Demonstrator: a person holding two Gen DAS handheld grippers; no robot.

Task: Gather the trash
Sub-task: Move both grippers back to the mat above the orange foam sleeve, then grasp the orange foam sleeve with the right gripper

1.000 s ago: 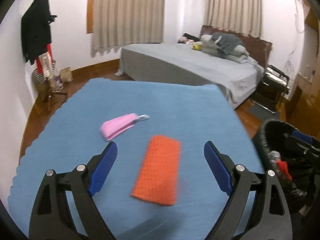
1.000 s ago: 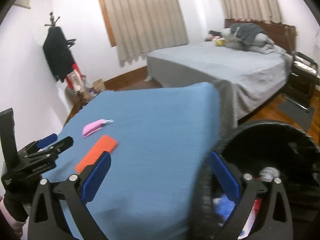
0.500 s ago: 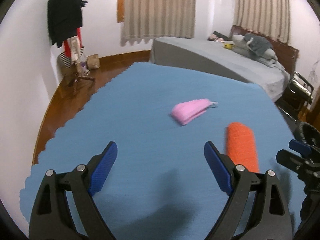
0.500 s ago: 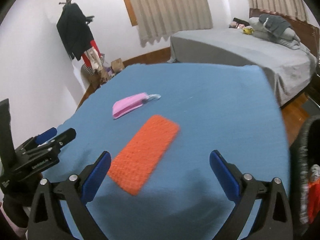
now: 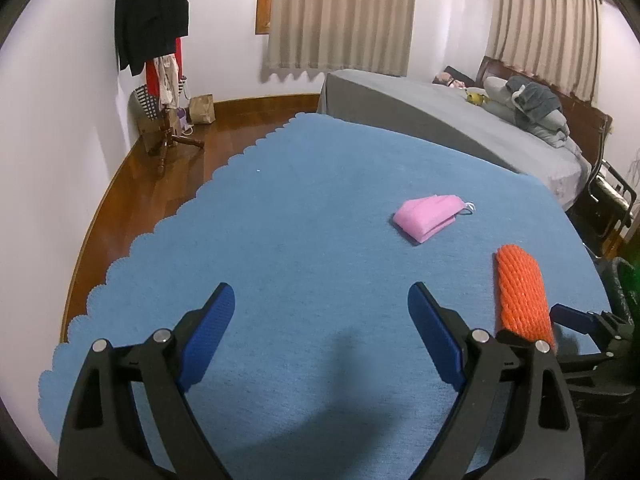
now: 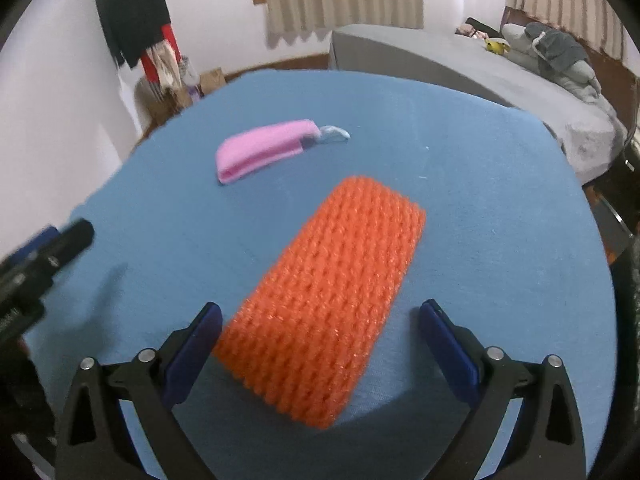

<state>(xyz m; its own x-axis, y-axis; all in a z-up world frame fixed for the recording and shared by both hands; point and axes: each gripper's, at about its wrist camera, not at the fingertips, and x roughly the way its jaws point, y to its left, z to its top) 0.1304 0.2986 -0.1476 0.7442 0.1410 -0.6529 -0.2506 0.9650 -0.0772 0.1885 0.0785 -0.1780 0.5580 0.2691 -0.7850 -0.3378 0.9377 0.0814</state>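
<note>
An orange foam net sleeve [image 6: 328,300] lies flat on the blue cloth-covered table [image 6: 500,184]. My right gripper [image 6: 320,352] is open, low over the sleeve's near end, with a finger on each side of it. A folded pink face mask [image 6: 260,154] lies beyond the sleeve. In the left wrist view the mask [image 5: 430,216] is ahead to the right and the sleeve [image 5: 520,292] is at the right. My left gripper [image 5: 320,336] is open and empty over bare cloth.
A black trash bin [image 5: 624,284] stands off the table's right edge. A grey bed [image 5: 440,120] lies behind the table. A coat rack [image 5: 160,40] with clothes stands at the back left by the wall. The table's scalloped left edge [image 5: 132,248] drops to wooden floor.
My right gripper swung left from the bin and came down close over the orange sleeve. My left gripper turned left, so the sleeve and mask slid to its right.
</note>
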